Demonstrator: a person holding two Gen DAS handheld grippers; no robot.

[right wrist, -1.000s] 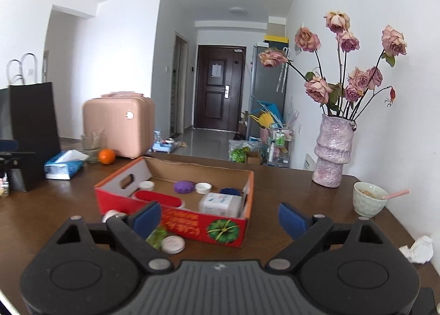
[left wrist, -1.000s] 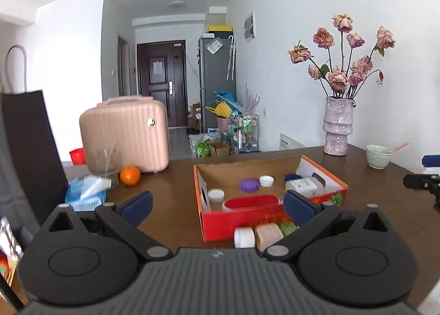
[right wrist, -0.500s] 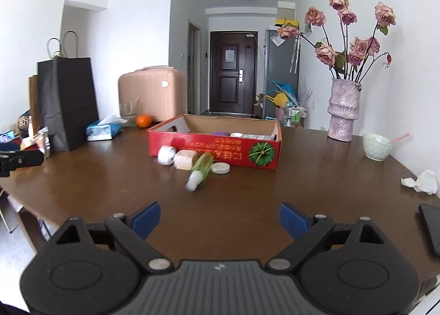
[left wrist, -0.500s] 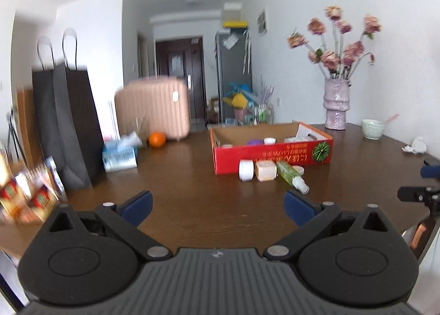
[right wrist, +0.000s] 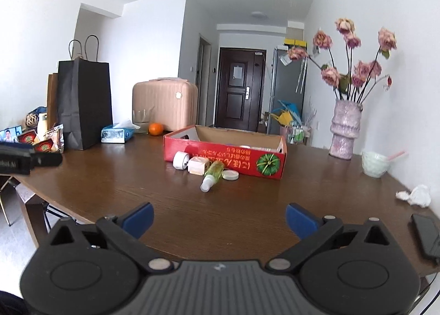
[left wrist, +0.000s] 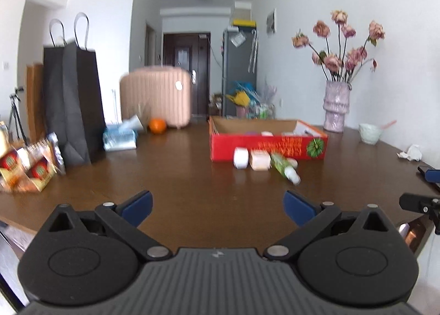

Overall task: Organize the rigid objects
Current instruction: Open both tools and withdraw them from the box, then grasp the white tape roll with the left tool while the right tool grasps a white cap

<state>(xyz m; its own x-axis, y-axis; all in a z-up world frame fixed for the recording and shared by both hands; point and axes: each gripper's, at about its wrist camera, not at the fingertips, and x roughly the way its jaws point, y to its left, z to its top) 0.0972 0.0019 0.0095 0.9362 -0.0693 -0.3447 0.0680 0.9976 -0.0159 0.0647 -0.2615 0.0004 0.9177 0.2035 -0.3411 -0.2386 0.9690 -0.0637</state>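
Both tongs pulled back from the red box (right wrist: 224,159) — now at 12 o'clock; left tongs (left wrist: 217,205) and right tongs (right wrist: 218,218) wide open, empty, right just widened. Green bottle (right wrist: 213,173), white roll (right wrist: 180,160) remain on table (right wrist: 247,218).

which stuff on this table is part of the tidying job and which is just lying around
Part of the job:
- red cardboard box
- white round jar on its side
- beige square block
- green spray bottle lying down
- flat white lid

Just lying about:
- orange fruit
- black paper bag
- pink ribbed vase
- crumpled white tissue
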